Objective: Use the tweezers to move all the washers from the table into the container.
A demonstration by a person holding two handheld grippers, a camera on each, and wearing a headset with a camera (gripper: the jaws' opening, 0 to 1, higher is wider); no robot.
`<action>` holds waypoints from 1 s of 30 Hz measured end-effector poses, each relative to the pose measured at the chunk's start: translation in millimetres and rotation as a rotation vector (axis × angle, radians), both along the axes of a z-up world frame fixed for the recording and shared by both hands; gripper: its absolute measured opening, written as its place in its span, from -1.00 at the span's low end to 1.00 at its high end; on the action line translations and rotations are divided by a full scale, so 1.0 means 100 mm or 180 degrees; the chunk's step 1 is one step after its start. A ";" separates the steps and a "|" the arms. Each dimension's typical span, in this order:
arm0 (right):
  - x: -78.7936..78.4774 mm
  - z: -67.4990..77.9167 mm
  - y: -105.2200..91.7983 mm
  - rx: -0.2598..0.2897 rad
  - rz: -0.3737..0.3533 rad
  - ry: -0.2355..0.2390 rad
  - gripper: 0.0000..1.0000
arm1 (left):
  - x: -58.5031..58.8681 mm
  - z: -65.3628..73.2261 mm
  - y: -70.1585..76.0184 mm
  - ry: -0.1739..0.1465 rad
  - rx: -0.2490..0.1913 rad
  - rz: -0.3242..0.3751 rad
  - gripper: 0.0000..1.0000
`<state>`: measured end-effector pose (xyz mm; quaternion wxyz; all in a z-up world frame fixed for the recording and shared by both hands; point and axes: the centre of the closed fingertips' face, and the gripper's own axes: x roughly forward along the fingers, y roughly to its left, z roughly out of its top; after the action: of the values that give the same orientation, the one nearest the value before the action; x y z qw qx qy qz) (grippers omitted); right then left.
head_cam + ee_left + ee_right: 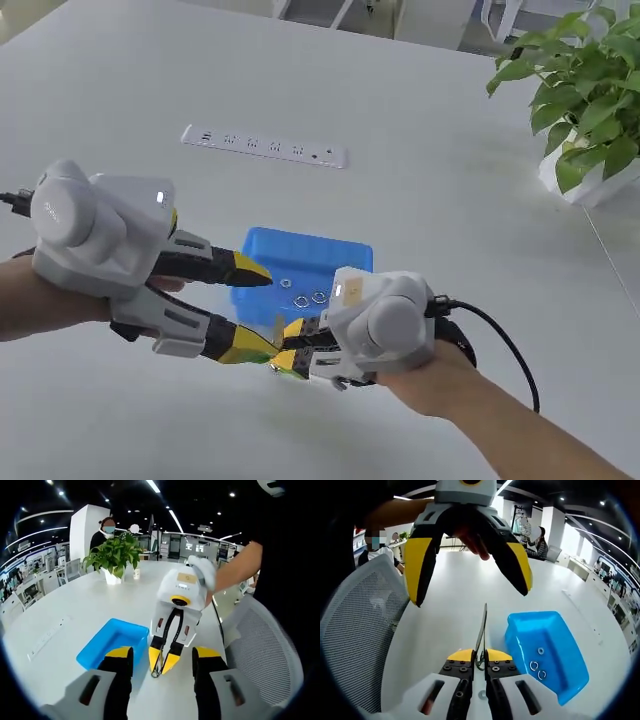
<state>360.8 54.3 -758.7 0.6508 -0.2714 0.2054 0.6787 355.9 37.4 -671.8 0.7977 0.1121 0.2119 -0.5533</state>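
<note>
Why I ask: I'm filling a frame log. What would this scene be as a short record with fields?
surface: white table
container: blue container, open-topped, on the table
washers: three washers lying inside the container
tweezers: tweezers clamped in the right gripper, pointing toward the left gripper; whether the tips hold a washer, cannot tell
right gripper: shut on the tweezers
left gripper: open, empty, facing the right gripper
background: power strip and potted plant, both on the table
</note>
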 end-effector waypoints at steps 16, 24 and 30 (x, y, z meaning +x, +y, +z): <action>0.03 0.21 -0.03 0.0025 -0.0022 0.0011 -0.84 | 0.03 -0.04 0.10 -0.0027 -0.0006 0.0155 0.38; 0.08 0.41 -0.03 0.0075 -0.0018 0.0018 -0.84 | 0.04 -0.04 0.14 -0.0040 -0.0037 0.0237 0.57; 0.14 0.55 -0.01 0.0114 -0.0016 -0.0009 -0.84 | 0.04 -0.02 0.16 -0.0046 -0.0038 0.0277 0.71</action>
<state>374.5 53.0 -704.1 0.6575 -0.2602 0.1930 0.6802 359.9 53.7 -674.0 0.8232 0.1021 0.2075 -0.5185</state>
